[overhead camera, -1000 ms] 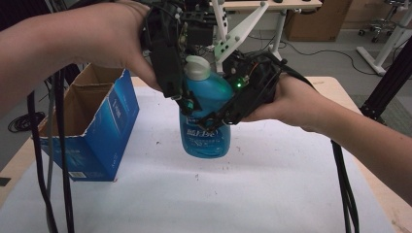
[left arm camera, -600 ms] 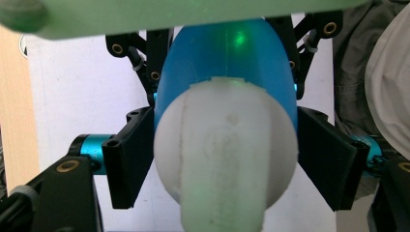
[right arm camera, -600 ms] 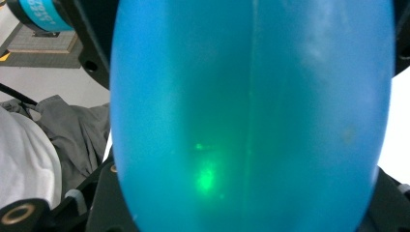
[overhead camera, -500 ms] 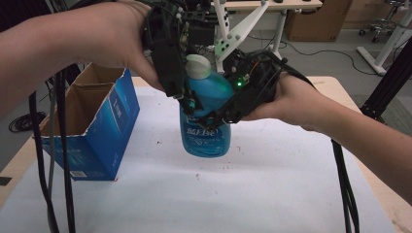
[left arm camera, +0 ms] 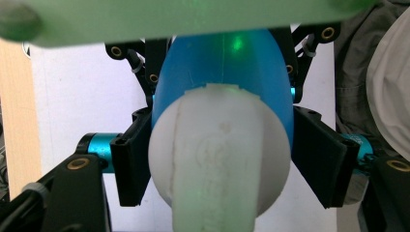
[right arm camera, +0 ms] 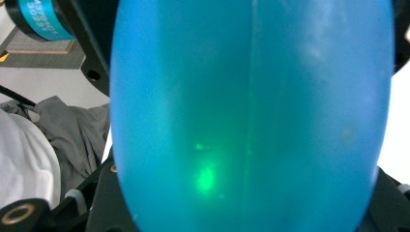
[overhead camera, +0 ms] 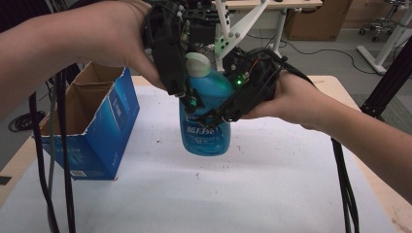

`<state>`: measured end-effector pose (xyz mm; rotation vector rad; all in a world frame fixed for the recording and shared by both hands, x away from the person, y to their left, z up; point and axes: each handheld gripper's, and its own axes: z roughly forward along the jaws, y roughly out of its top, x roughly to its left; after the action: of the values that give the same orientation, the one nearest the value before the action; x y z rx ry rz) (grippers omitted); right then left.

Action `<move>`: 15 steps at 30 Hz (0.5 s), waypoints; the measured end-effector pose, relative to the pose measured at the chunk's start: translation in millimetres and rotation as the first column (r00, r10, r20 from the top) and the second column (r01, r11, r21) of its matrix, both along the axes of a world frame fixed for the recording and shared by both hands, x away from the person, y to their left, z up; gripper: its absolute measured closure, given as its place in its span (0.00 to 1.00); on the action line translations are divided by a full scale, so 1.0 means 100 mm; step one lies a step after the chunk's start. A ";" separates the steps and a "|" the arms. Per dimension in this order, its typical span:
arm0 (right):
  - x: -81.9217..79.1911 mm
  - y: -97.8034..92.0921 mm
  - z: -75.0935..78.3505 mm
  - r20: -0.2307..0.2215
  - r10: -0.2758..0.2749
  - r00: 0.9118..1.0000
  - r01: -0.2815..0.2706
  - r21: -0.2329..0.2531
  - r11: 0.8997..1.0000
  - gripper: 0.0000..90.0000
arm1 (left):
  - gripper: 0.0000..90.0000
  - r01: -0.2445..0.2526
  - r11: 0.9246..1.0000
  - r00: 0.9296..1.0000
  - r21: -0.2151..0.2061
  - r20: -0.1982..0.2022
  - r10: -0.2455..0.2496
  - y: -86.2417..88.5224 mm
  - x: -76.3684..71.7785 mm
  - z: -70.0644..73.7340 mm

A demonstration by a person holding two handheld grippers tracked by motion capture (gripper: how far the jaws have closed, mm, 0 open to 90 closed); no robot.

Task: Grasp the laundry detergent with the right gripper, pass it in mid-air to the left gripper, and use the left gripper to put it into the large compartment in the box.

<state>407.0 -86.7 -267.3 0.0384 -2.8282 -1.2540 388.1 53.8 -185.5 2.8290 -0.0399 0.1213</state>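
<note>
- The blue bottle (overhead camera: 204, 128) is translucent, white-capped and white-labelled, held above the white table (overhead camera: 272, 184).
- The left gripper (left arm camera: 212, 159) pinches its cap.
- The right gripper (overhead camera: 221, 109) clamps its body.
- An open blue box (overhead camera: 97, 131) stands nearby.

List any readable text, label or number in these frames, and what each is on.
Blue bottle: white label print, apparently Chinese characters, too blurred to read.
Blue cardboard box: pale logo and a small white sticker, both too small to read.
Teal gripper part: dark printing, unreadable.
</note>
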 end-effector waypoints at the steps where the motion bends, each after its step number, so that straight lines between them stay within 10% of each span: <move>1: 0.00 0.01 0.00 0.003 0.001 1.000 -0.001 -0.001 1.000 0.50 | 0.33 0.004 1.000 1.000 0.004 0.001 -0.004 0.00 0.00 0.00; 15: -0.03 0.04 0.00 -0.009 0.001 1.000 -0.001 -0.015 1.000 0.50 | 0.42 0.002 1.000 1.000 0.017 0.019 -0.003 0.00 -0.02 0.01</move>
<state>404.0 -82.6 -267.0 0.0339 -2.8297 -1.2291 386.2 53.5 -184.7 2.8452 -0.0489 0.1473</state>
